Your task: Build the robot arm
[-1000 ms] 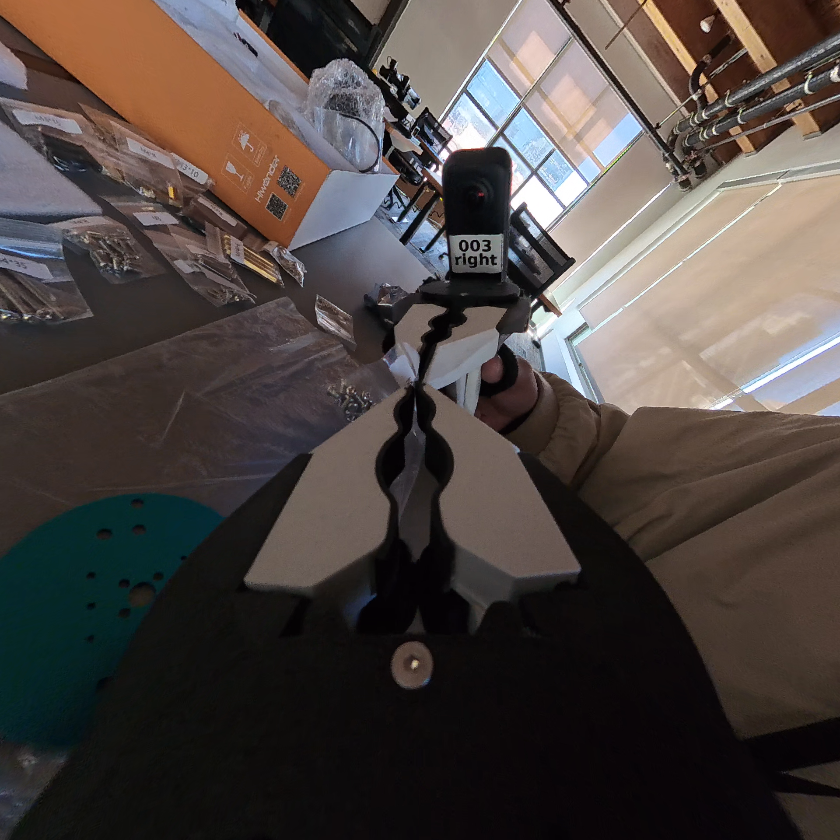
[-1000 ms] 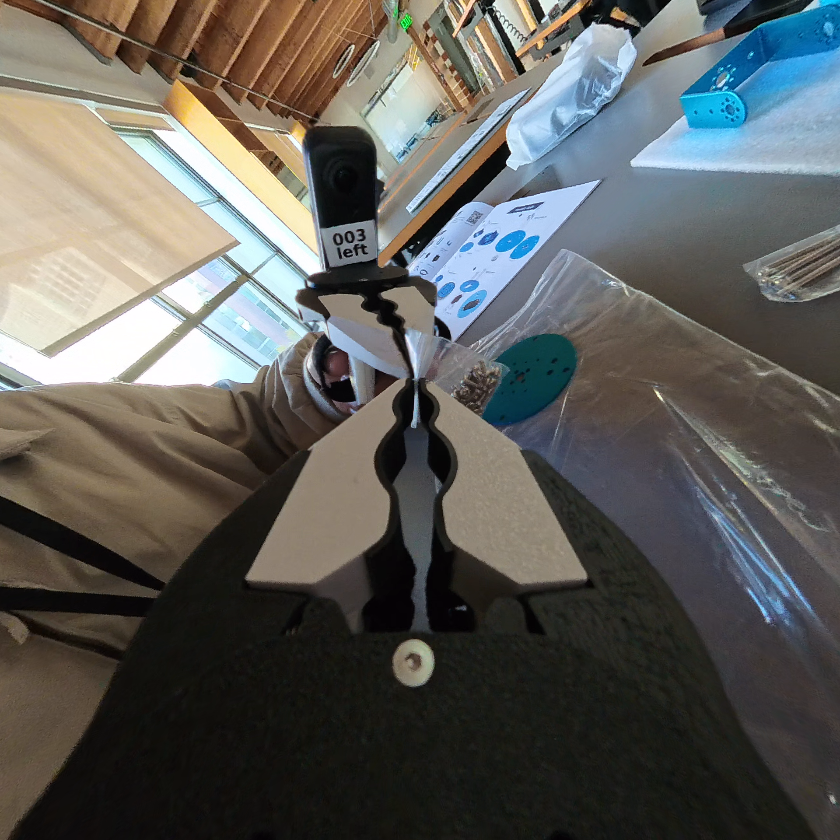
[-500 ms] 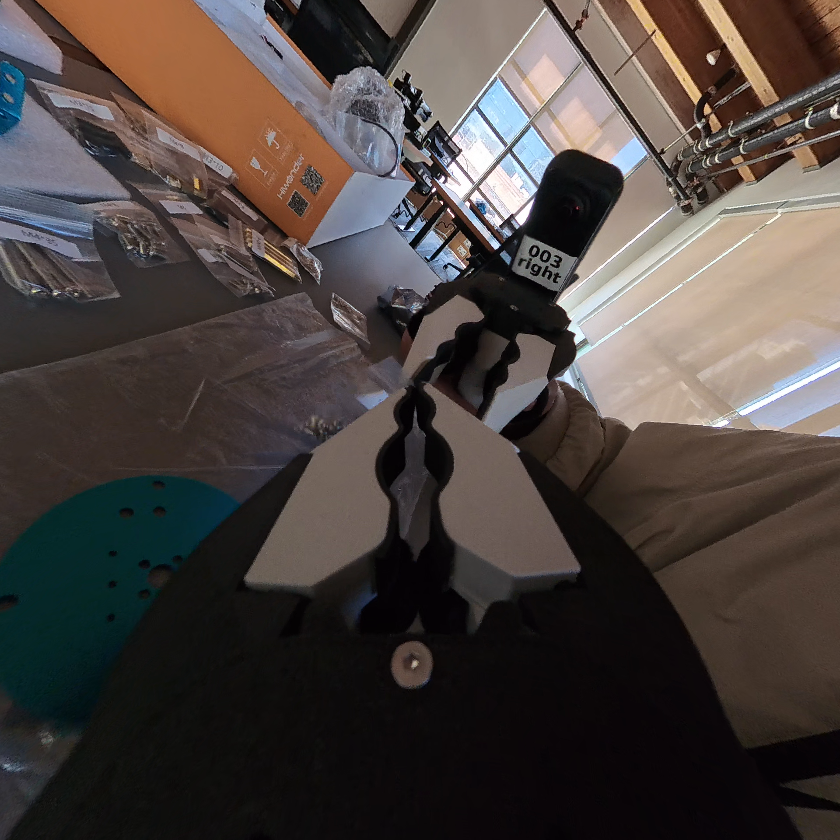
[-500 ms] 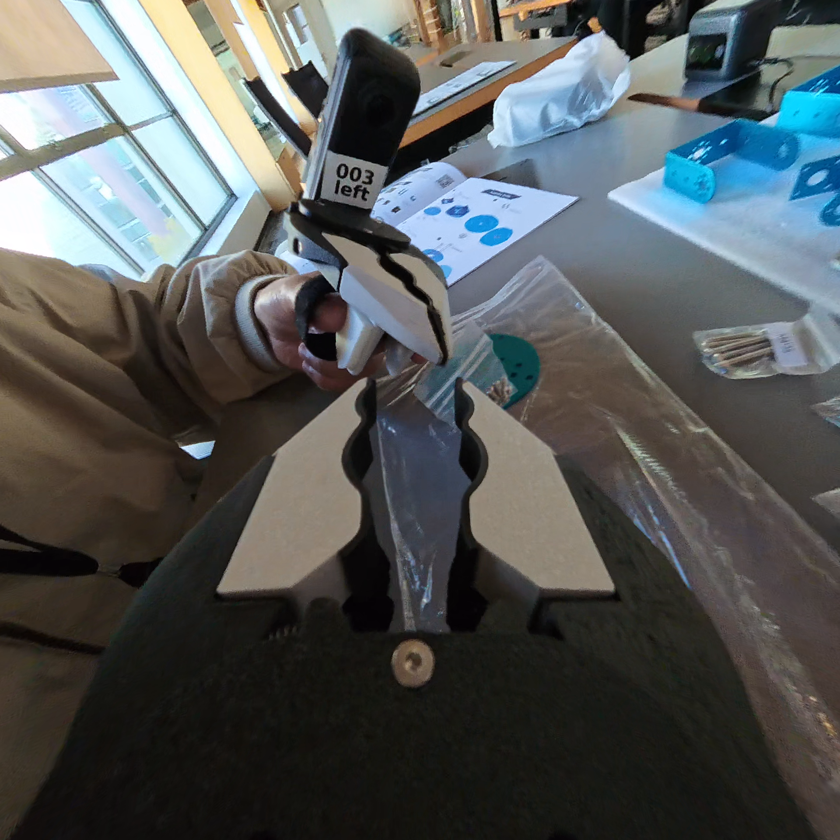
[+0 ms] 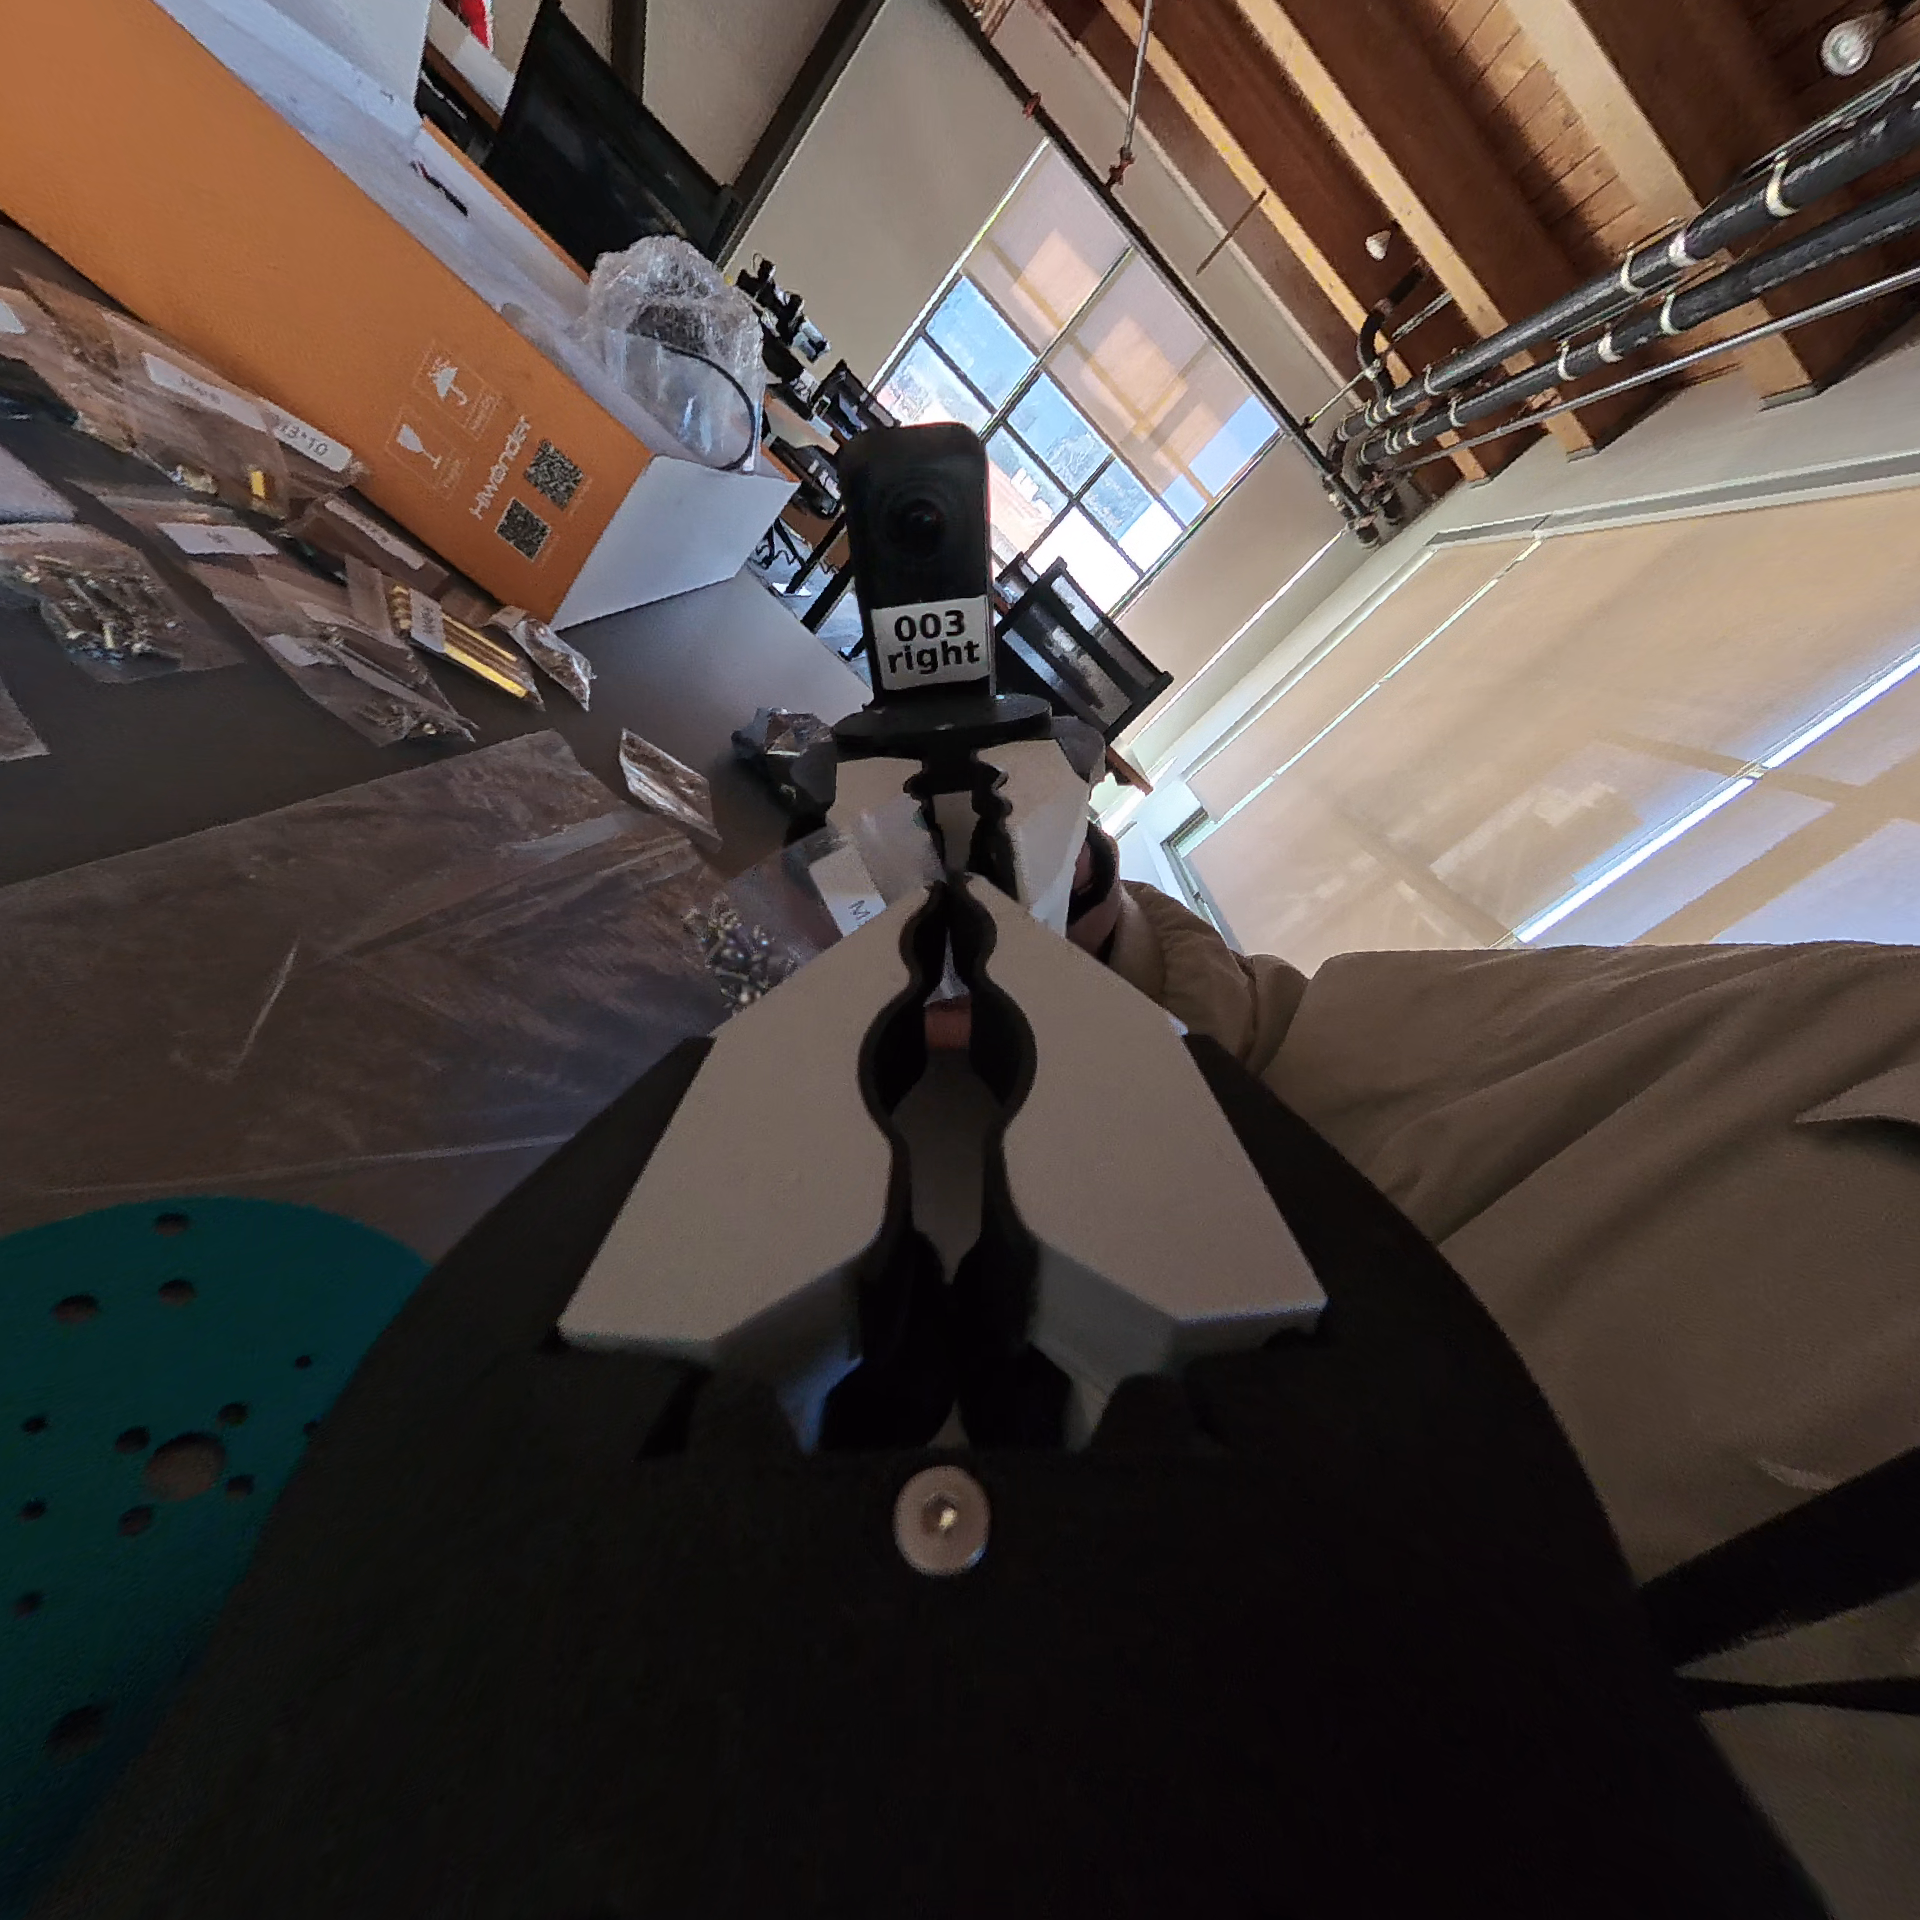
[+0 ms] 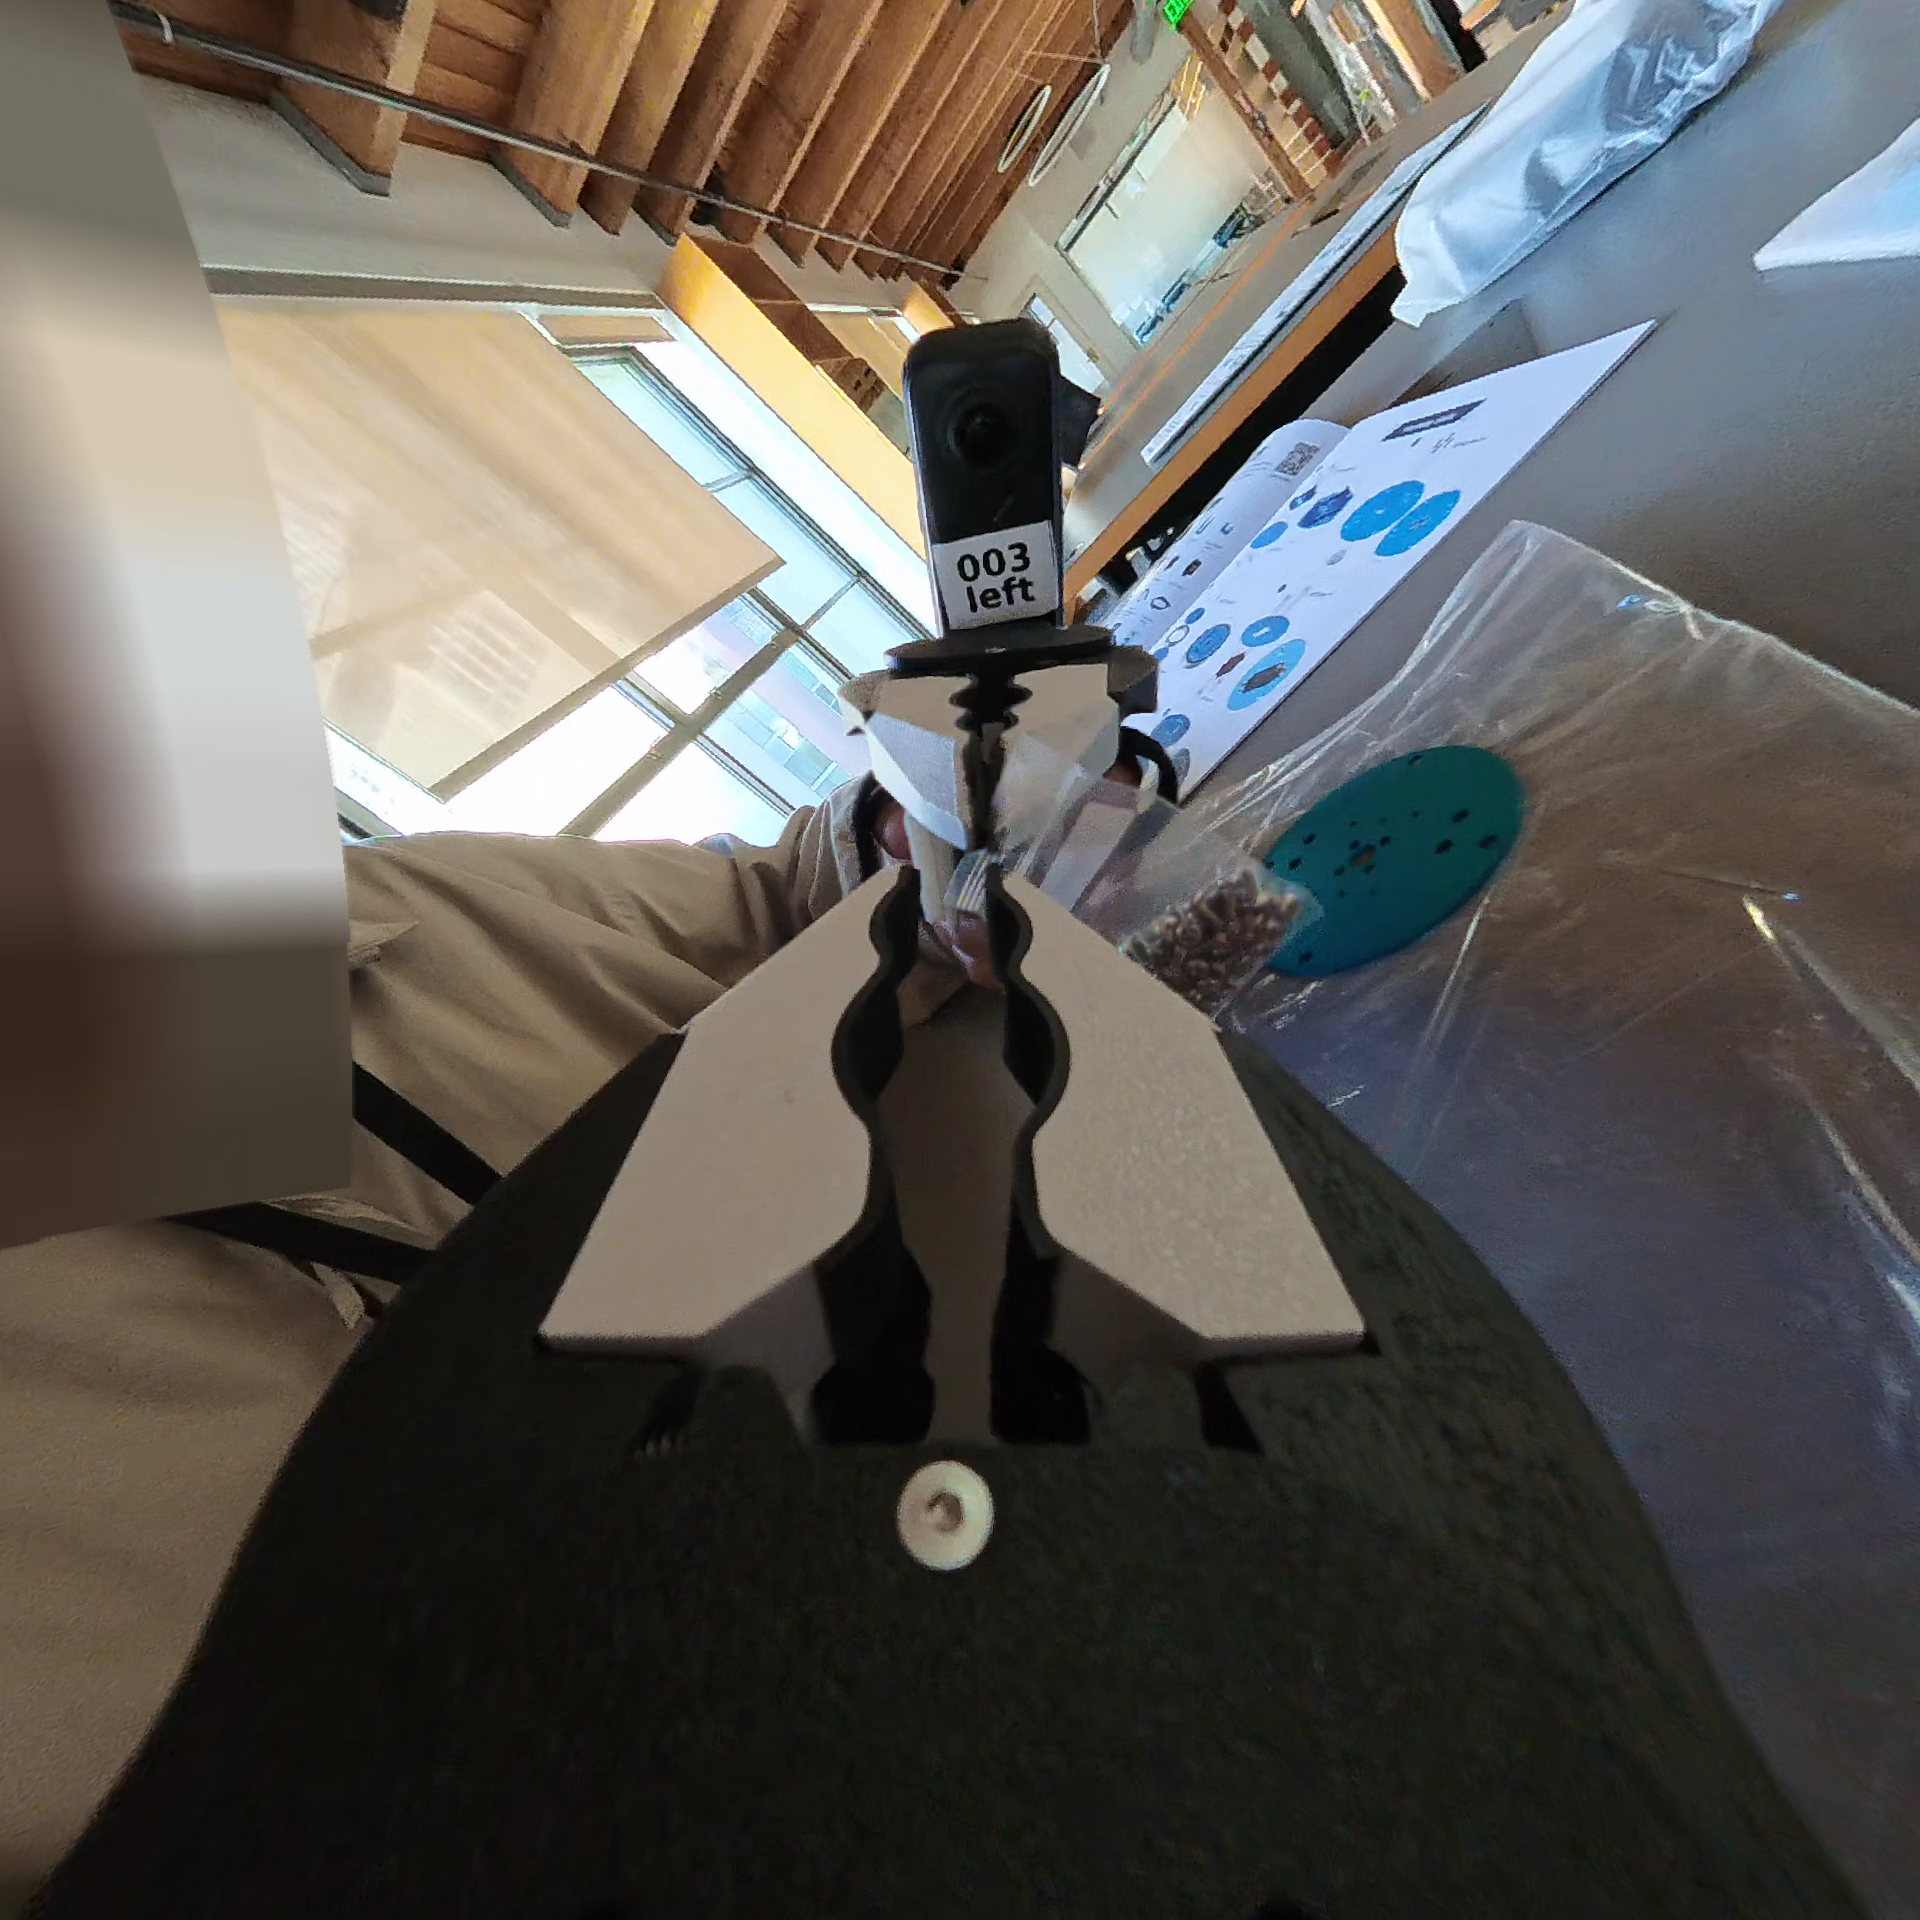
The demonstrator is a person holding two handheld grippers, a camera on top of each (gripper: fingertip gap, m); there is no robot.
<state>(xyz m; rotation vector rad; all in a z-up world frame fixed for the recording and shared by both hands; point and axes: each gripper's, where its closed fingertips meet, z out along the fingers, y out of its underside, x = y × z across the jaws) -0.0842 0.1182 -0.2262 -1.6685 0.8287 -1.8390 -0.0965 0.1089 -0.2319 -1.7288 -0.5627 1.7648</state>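
A small clear bag of screws (image 6: 1210,935) hangs between my two grippers, which face each other tip to tip above the table. My left gripper (image 5: 948,896) is shut on the bag's top edge. The bag (image 5: 769,935) shows just left of its tips. My right gripper (image 6: 961,883) is shut on the same edge from the opposite side. The right gripper also shows in the left wrist view (image 5: 961,831), and the left gripper in the right wrist view (image 6: 982,774). A person's hands in tan sleeves hold both.
A teal perforated disc (image 6: 1392,862) lies on a large clear plastic sheet (image 6: 1662,935) under the bag, and it shows in the left wrist view (image 5: 156,1455). An open instruction booklet (image 6: 1382,520) lies beyond. Several small parts bags (image 5: 343,634) and an orange box (image 5: 312,312) sit on the dark table.
Half a second ago my right gripper was open and swung aside. It has come back in line with the left gripper and shut on the bag's edge. The left gripper kept its grip.
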